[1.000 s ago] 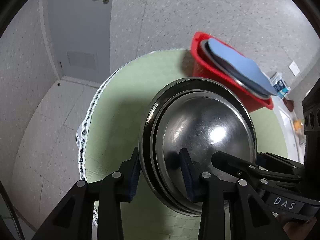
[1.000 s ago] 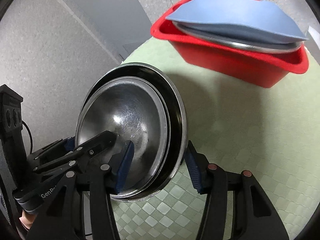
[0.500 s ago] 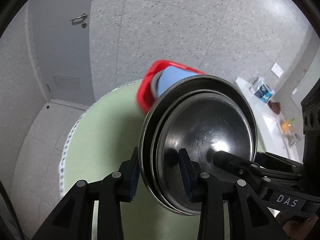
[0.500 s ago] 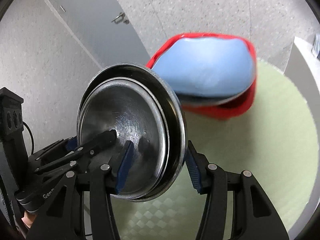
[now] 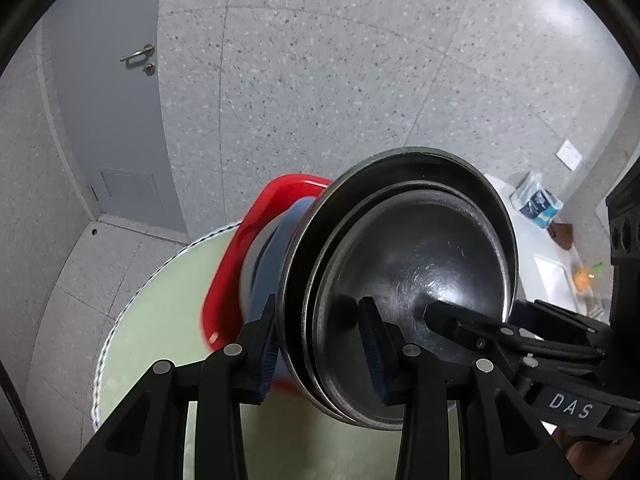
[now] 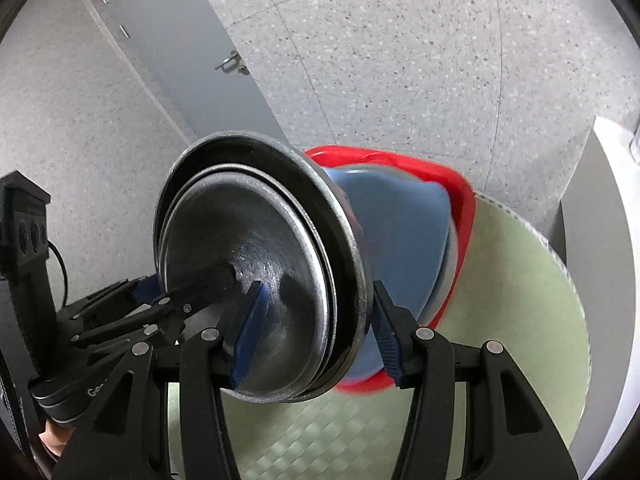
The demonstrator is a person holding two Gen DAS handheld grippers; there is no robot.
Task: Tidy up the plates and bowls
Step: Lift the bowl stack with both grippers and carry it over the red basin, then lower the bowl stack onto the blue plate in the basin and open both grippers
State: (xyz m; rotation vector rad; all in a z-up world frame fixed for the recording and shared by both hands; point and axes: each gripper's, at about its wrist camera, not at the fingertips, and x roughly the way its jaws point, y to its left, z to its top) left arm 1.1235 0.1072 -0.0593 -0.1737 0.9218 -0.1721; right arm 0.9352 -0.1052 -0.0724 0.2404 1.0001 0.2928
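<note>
A stack of nested steel bowls (image 5: 416,264) (image 6: 256,256) hangs in the air, held from both sides. My left gripper (image 5: 320,344) is shut on the stack's near rim, one blue pad outside and one inside. My right gripper (image 6: 316,332) is shut on the opposite rim in the same way. Each view also shows the other gripper's fingers reaching into the bowl. Behind the stack sits a red basin (image 5: 240,248) (image 6: 460,208) on the green round table (image 5: 160,300) (image 6: 520,300). The basin holds a blue plate (image 6: 400,232) over a steel one, partly hidden by the bowls.
A grey door with a lever handle (image 5: 138,56) and speckled floor tiles lie beyond the table. A white counter (image 5: 532,240) with a blue packet (image 5: 536,200) stands at right in the left wrist view. A grey-white cabinet edge (image 6: 592,240) borders the table's right.
Both grippers have lifted the bowl stack up and carried it toward the red basin. The basin now sits directly behind the stack, and more floor shows beyond the table.
</note>
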